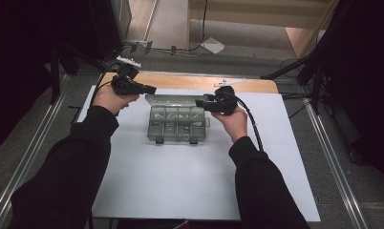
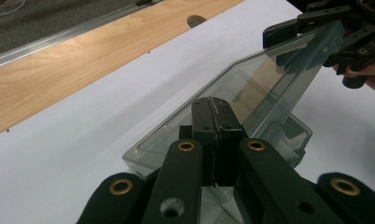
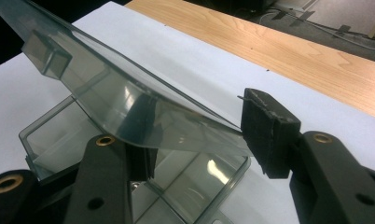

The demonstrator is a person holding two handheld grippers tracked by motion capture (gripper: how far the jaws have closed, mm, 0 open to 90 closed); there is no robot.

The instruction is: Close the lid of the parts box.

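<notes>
A smoky clear compartment box [image 1: 176, 125] sits on the white sheet [image 1: 190, 181], with small parts in several cells. Its lid [image 1: 173, 99] is raised and tilted back. My left gripper [image 1: 152, 89] is at the lid's left corner. In the left gripper view its jaws [image 2: 217, 140] are shut pad to pad just in front of the lid [image 2: 251, 84], and I see nothing between them. My right gripper [image 1: 199, 102] is at the lid's right corner. Its jaws [image 3: 204, 144] stand wide with the lid [image 3: 129, 93] passing between them; the right pad [image 3: 269, 130] sits at the lid's edge.
The sheet lies on a wooden table, whose bare strip [image 1: 190, 82] runs along the far side. Metal rails [image 1: 324, 129] flank the table on the floor. Dark stands and cables crowd the far corners. The near half of the sheet is bare.
</notes>
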